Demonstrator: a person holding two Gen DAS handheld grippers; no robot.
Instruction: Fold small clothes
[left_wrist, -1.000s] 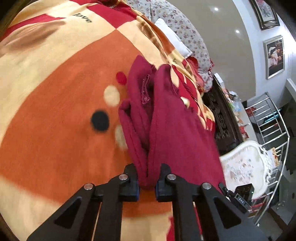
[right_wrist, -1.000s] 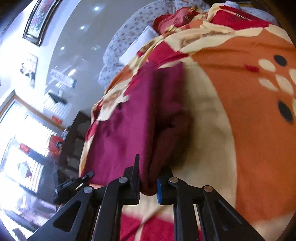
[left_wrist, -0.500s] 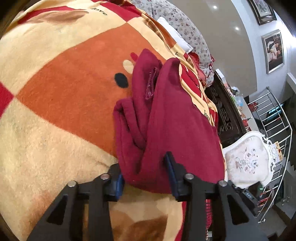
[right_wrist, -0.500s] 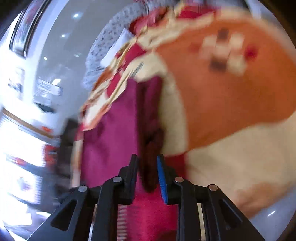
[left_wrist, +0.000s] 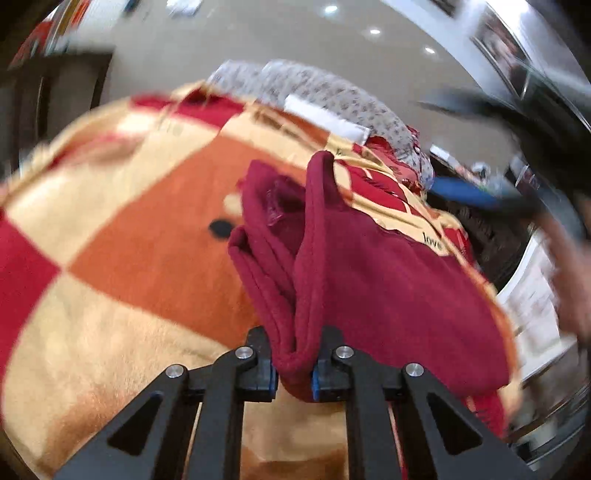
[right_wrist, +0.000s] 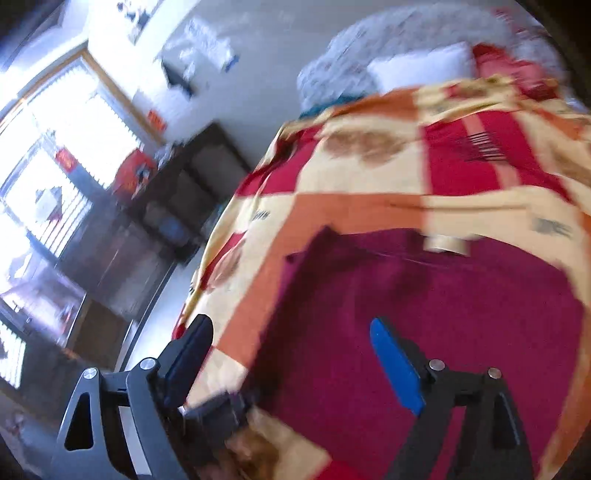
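Observation:
A dark red garment (left_wrist: 369, 273) lies folded on an orange, cream and red patterned blanket (left_wrist: 122, 251). My left gripper (left_wrist: 293, 369) is shut on the garment's bunched near edge. In the right wrist view the same garment (right_wrist: 424, 314) spreads flat on the blanket (right_wrist: 369, 177). My right gripper (right_wrist: 291, 354) is open above it and holds nothing. The right gripper also shows, blurred, at the right edge of the left wrist view (left_wrist: 476, 194).
A floral pillow (left_wrist: 332, 99) and white cloth (left_wrist: 325, 118) lie at the bed's far end. Dark wooden furniture (right_wrist: 192, 192) and bright windows (right_wrist: 48, 155) stand beside the bed's left side. Both views are motion-blurred.
My right gripper has let go of the garment, opened wide and swung away. My left gripper opened half a second ago and is now shut again on the garment's edge.

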